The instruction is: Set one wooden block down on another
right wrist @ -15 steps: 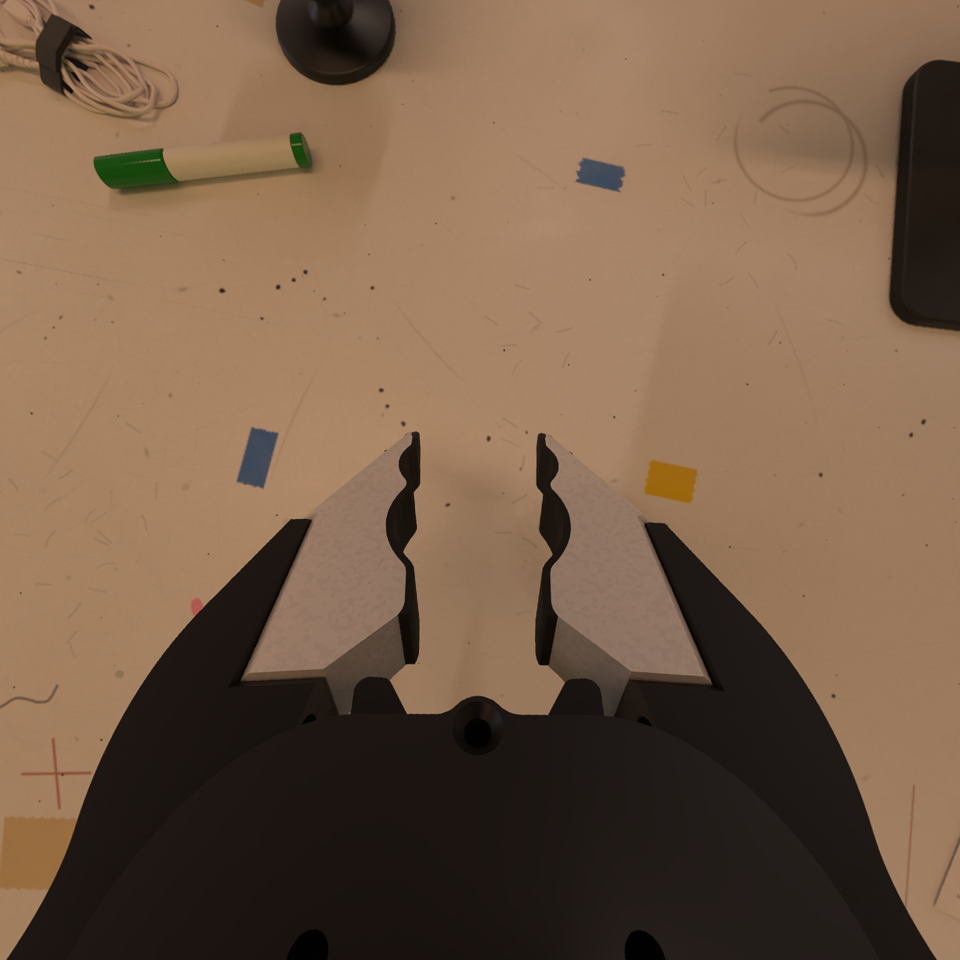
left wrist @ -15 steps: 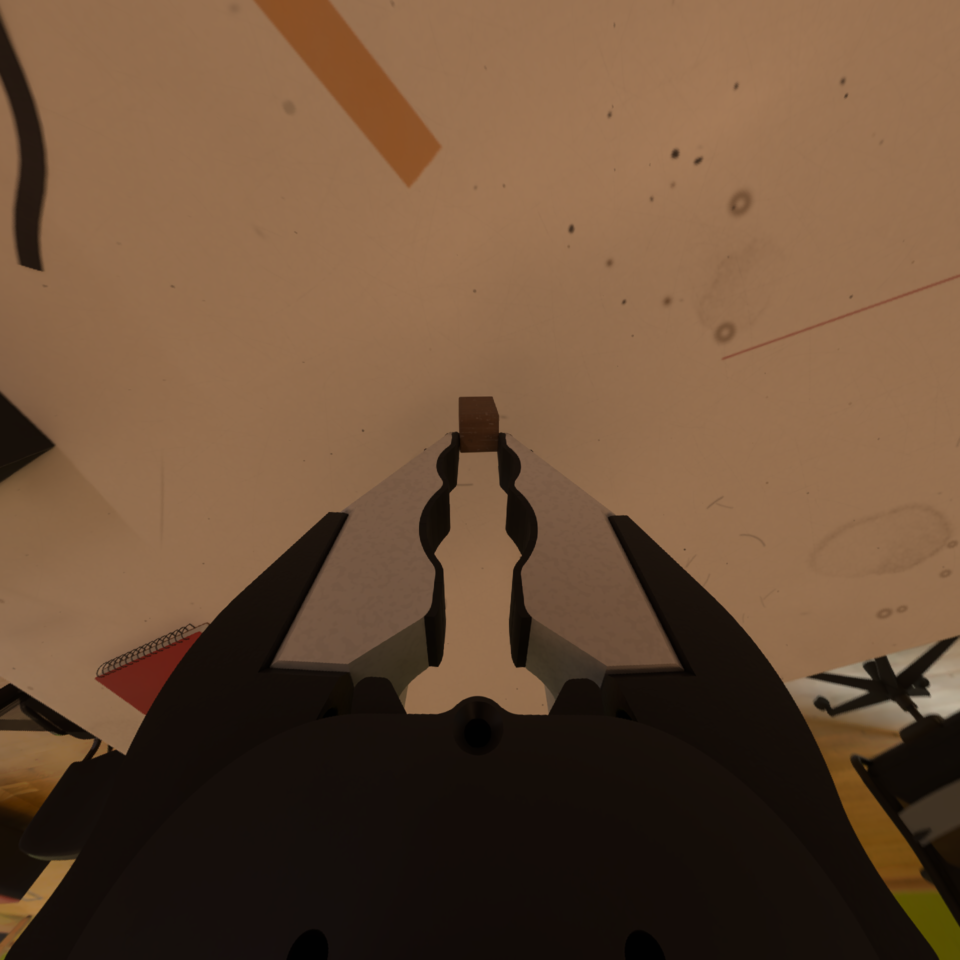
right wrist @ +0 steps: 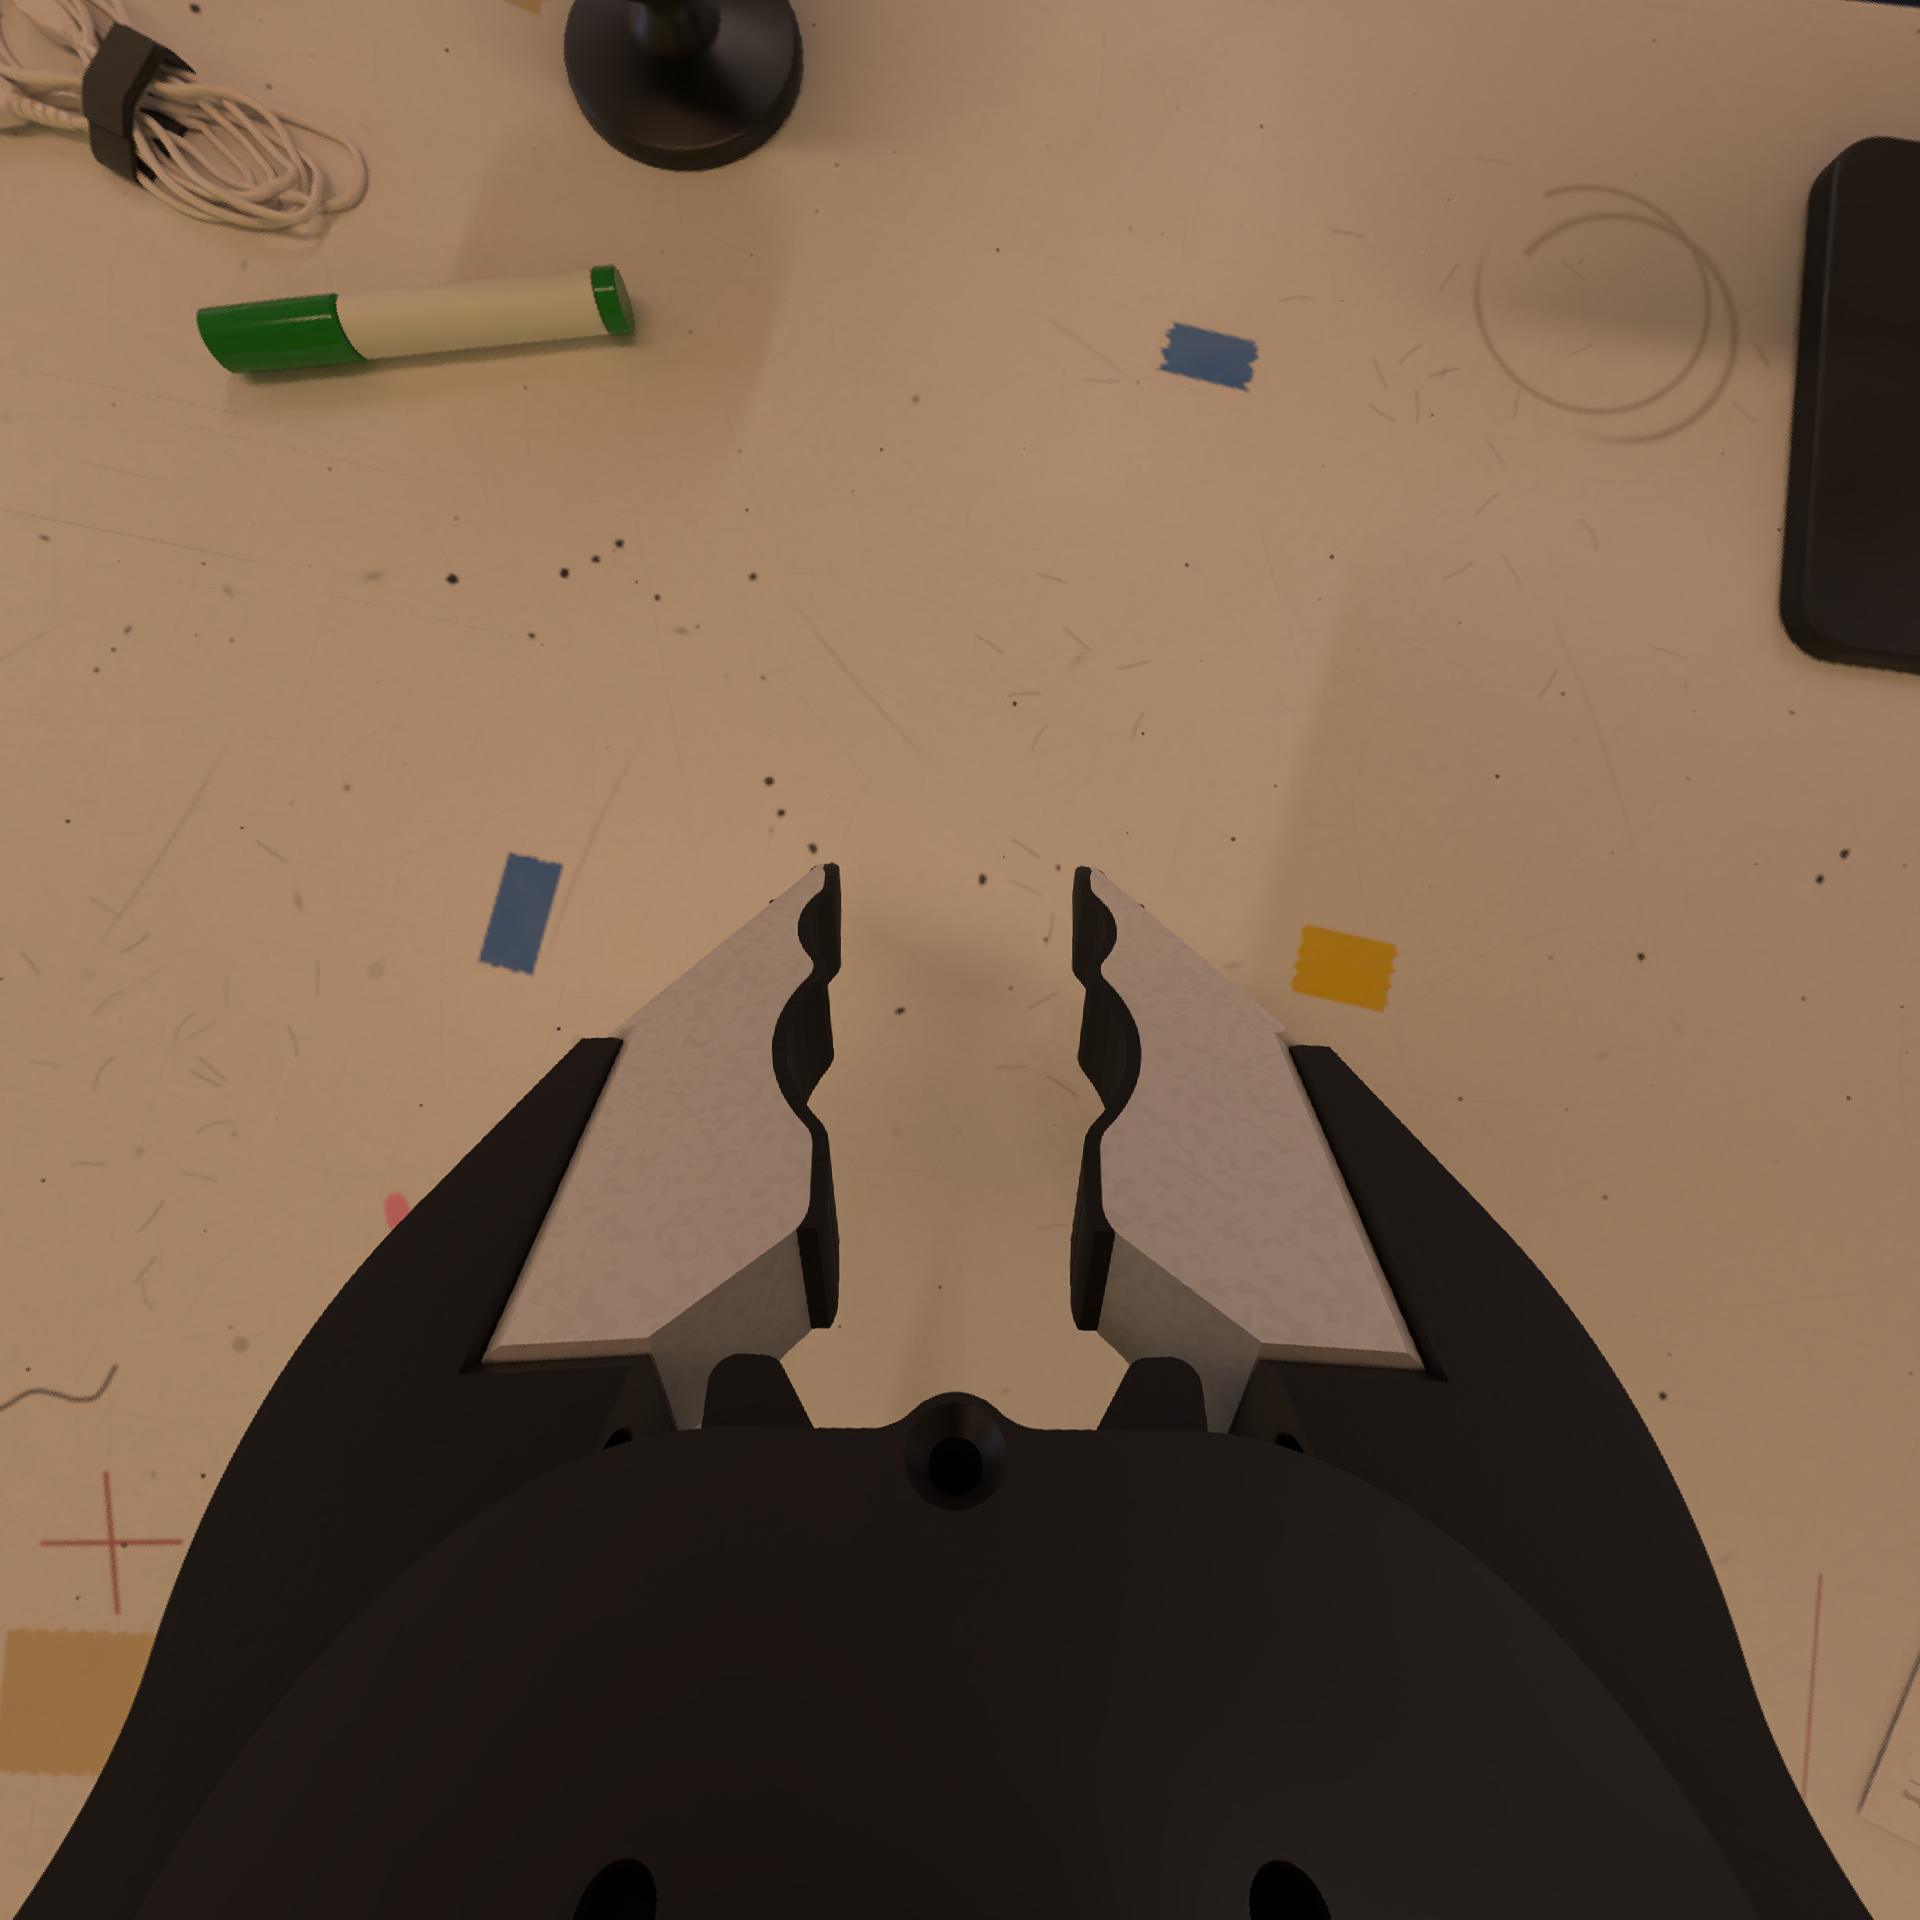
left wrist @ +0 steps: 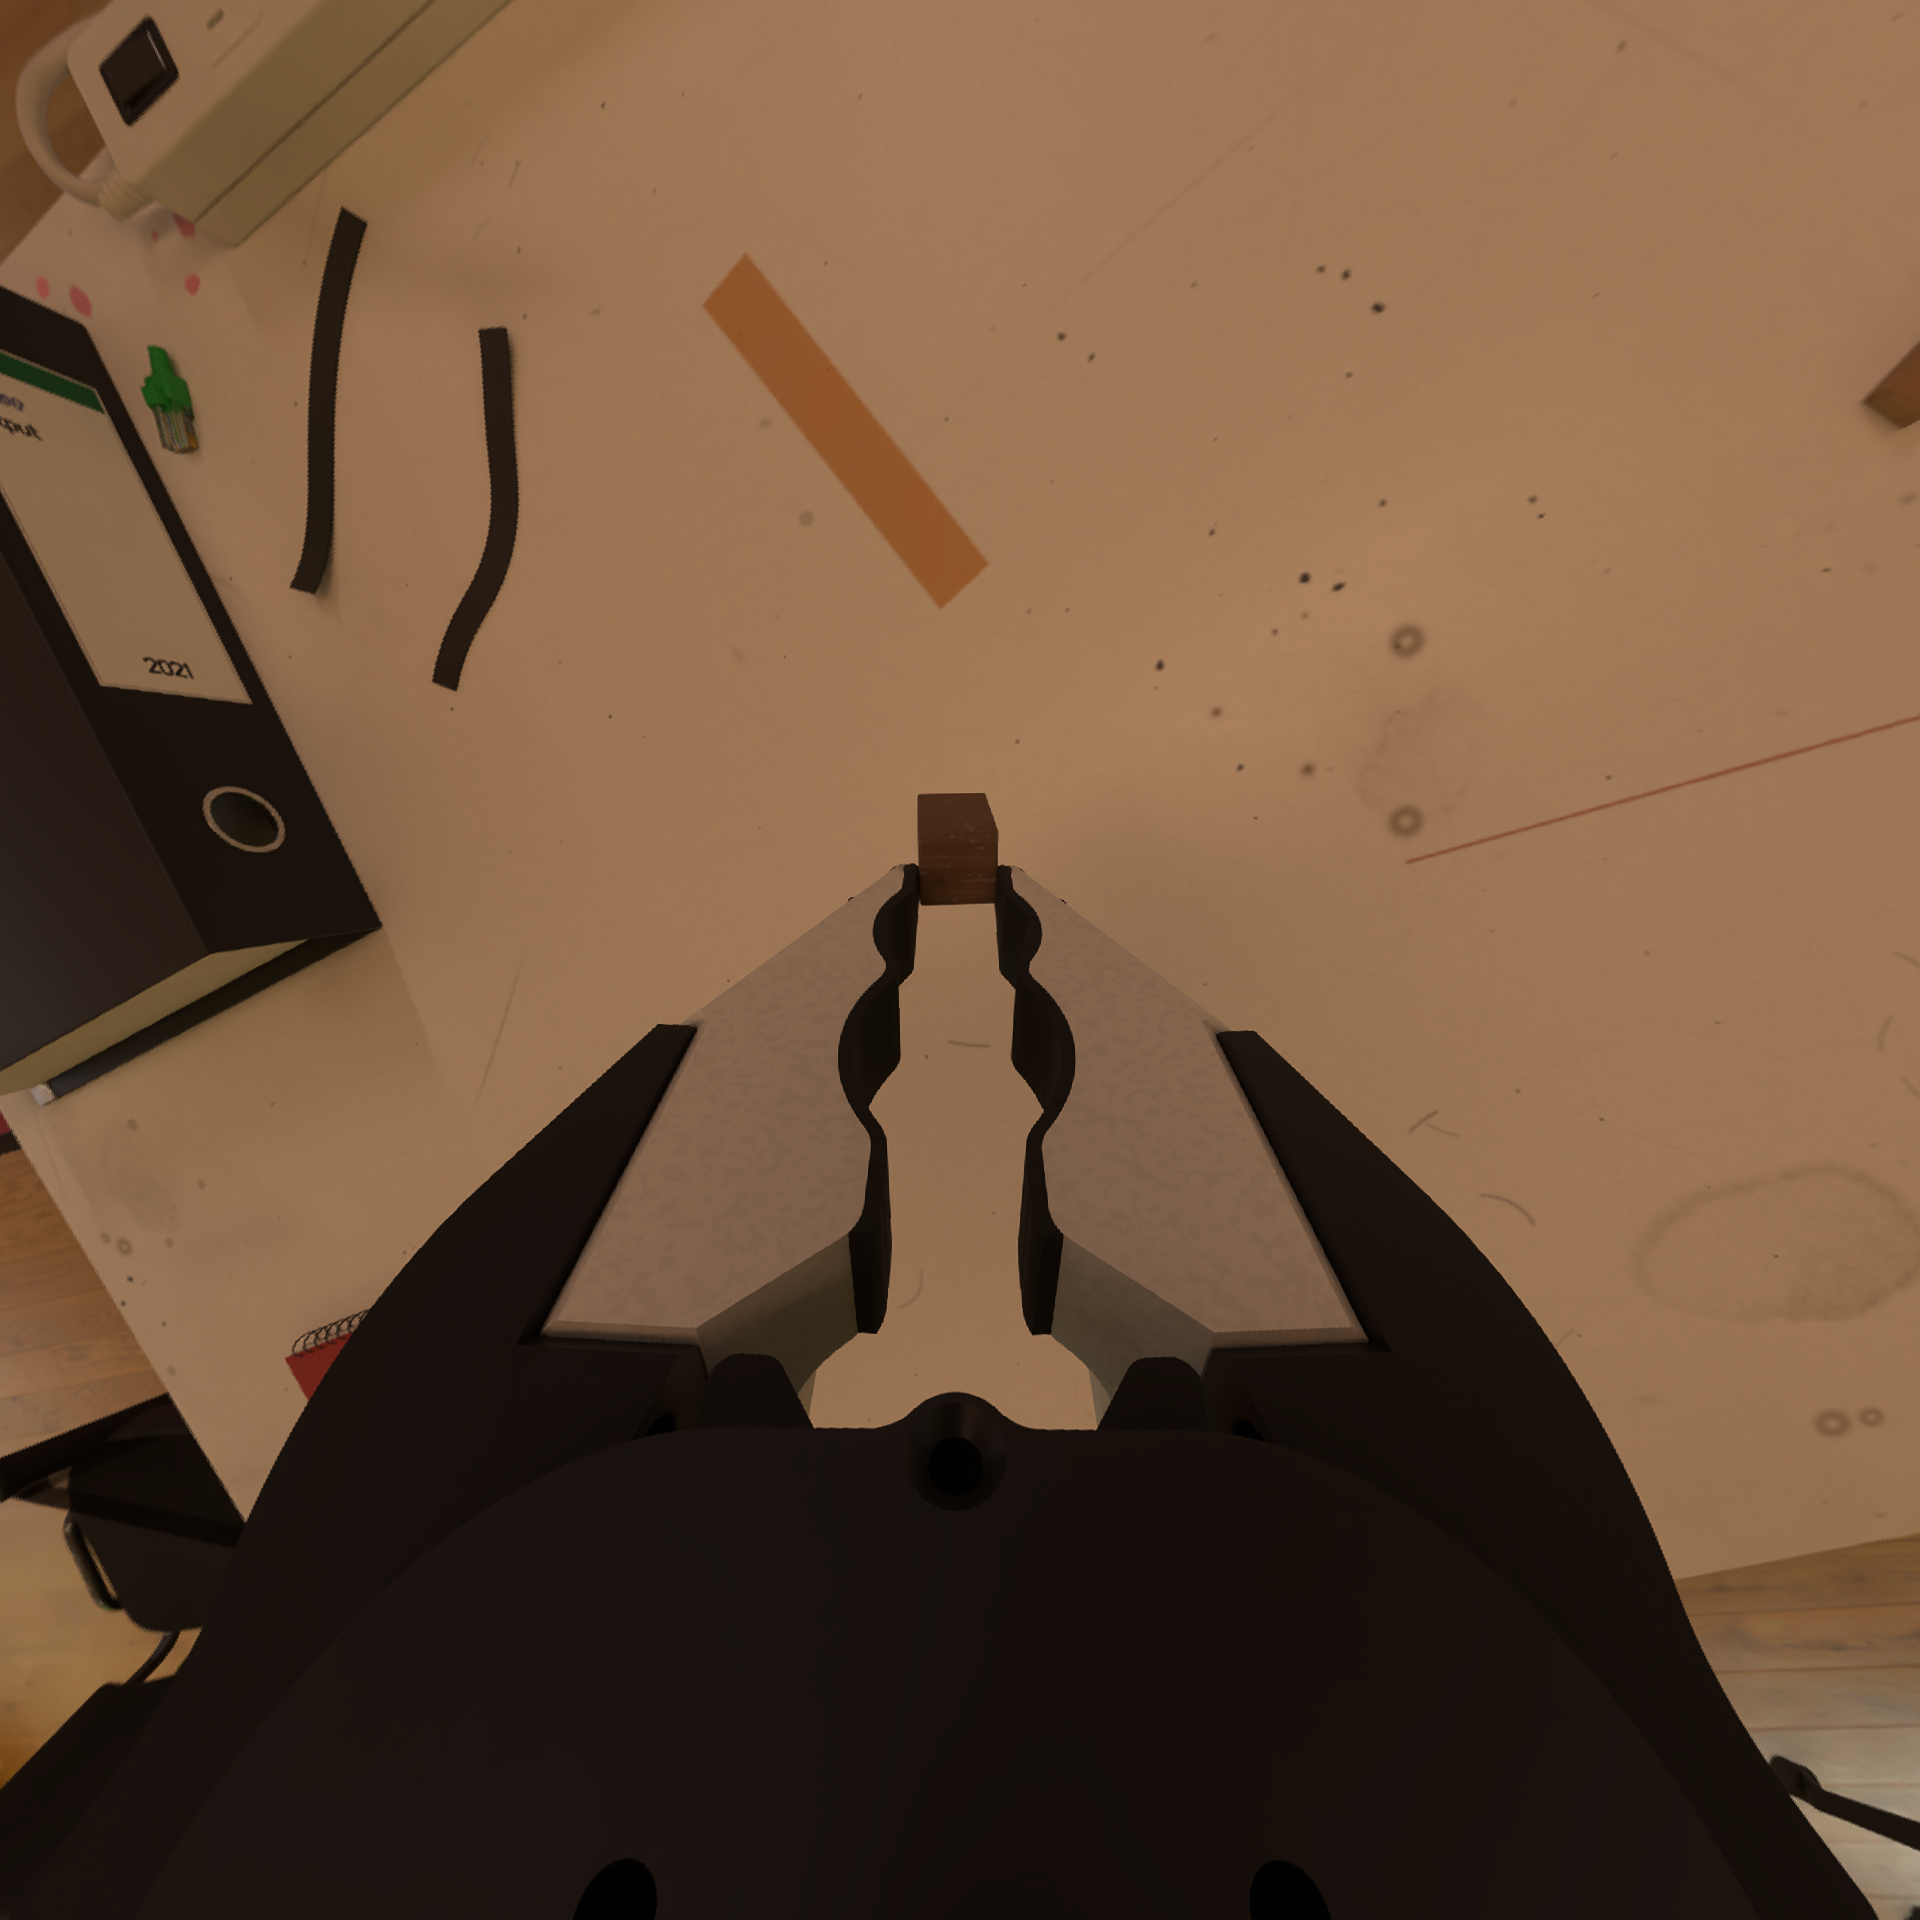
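Note:
My left gripper (left wrist: 957, 881) is shut on a small dark brown wooden block (left wrist: 956, 844), pinched at the fingertips and held above the beige table. Part of a second, lighter wooden block (left wrist: 1897, 395) shows at the right edge of the left wrist view, far right of the held block. My right gripper (right wrist: 955, 883) is open and empty above the table; no block shows in the right wrist view.
In the left wrist view: a black binder (left wrist: 114, 727) at left, a beige power strip (left wrist: 249, 94) at top left, two black strips (left wrist: 483, 509), a small green plug (left wrist: 169, 400), an orange tape strip (left wrist: 844, 428), a red notebook (left wrist: 317, 1361). In the right wrist view: a green marker (right wrist: 416, 317), a white cable coil (right wrist: 177, 135), a black round base (right wrist: 681, 78), a black flat object (right wrist: 1860, 416).
The left gripper has risen or pulled back with the block: more of the table shows, with the binder, power strip and second block now in view. The right gripper has not moved.

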